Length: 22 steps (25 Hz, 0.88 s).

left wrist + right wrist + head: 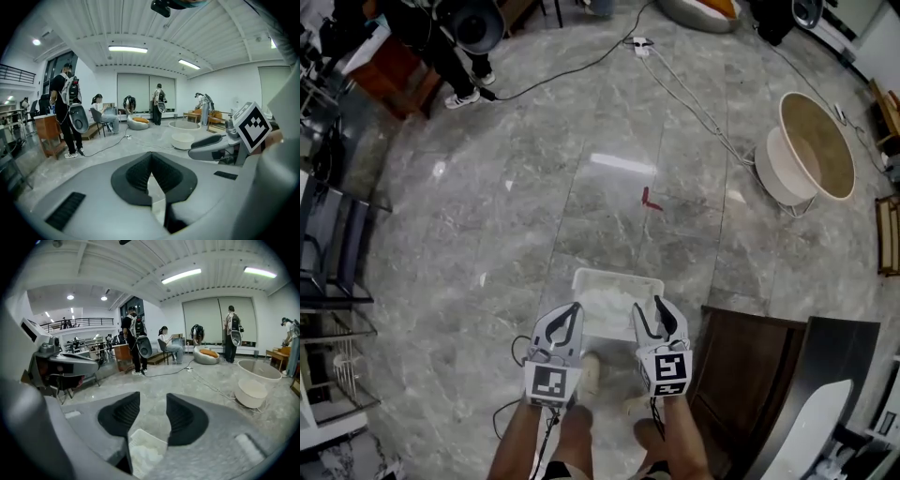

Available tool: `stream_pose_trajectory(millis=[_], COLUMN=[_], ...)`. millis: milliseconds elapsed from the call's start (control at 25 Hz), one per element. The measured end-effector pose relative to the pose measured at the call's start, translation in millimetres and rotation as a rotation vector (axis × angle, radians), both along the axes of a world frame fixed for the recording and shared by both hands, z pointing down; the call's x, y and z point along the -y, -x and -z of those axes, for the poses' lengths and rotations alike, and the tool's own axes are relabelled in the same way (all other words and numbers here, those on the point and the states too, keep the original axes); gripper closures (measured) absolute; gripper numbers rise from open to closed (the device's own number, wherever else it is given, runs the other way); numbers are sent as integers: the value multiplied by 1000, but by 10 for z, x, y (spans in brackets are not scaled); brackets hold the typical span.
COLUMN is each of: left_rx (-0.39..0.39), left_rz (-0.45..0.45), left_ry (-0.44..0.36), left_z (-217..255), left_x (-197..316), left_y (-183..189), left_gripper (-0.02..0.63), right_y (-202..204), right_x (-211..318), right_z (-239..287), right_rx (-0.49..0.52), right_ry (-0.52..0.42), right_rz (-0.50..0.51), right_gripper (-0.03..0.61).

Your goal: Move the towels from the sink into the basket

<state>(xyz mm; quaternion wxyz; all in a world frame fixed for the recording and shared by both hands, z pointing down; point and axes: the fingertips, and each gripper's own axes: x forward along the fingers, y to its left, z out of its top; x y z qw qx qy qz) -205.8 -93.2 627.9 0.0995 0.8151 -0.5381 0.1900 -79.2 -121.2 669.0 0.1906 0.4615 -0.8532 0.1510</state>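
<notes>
A white plastic basket [620, 278] stands on the grey marble floor with white towels [605, 302] lying in it. Both grippers hang well above it, side by side. My left gripper [573, 307] is shut; in the left gripper view its black pads [136, 171] meet at the tips with nothing held. My right gripper [651, 306] is open, with a clear gap and nothing between its pads [183, 418]. Through that gap, in the right gripper view, the basket [140, 434] and the towels [143, 456] show below. I cannot make out a sink in any view.
A dark wooden cabinet [750, 367] stands close on the right. A round cream tub [814, 145] and a white cable [689, 98] lie further out on the floor. Metal shelves [328, 281] line the left. People [65, 110] stand at the far side.
</notes>
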Motion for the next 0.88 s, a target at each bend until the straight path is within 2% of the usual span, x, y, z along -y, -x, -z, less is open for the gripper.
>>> stream_pose_trajectory(millis=[160, 560, 760, 880], left_rx=[28, 3, -74, -39], left_rz=[-11, -90, -68, -124], left_ry=[-41, -136, -135, -179], left_z=[648, 2057, 2720, 2942], left_x=[-42, -277, -509, -608], left_y=[-118, -599, -797, -853], left_gripper=[604, 604, 604, 604], right_y=[-181, -635, -916, -1074], right_x=[-93, -368, -651, -827], right_z=[727, 2297, 2991, 3333], right_rx=[25, 40, 32, 29], right_ry=[-49, -163, -213, -244], right_rz=[-37, -116, -167, -210], right_gripper=[446, 519, 552, 565])
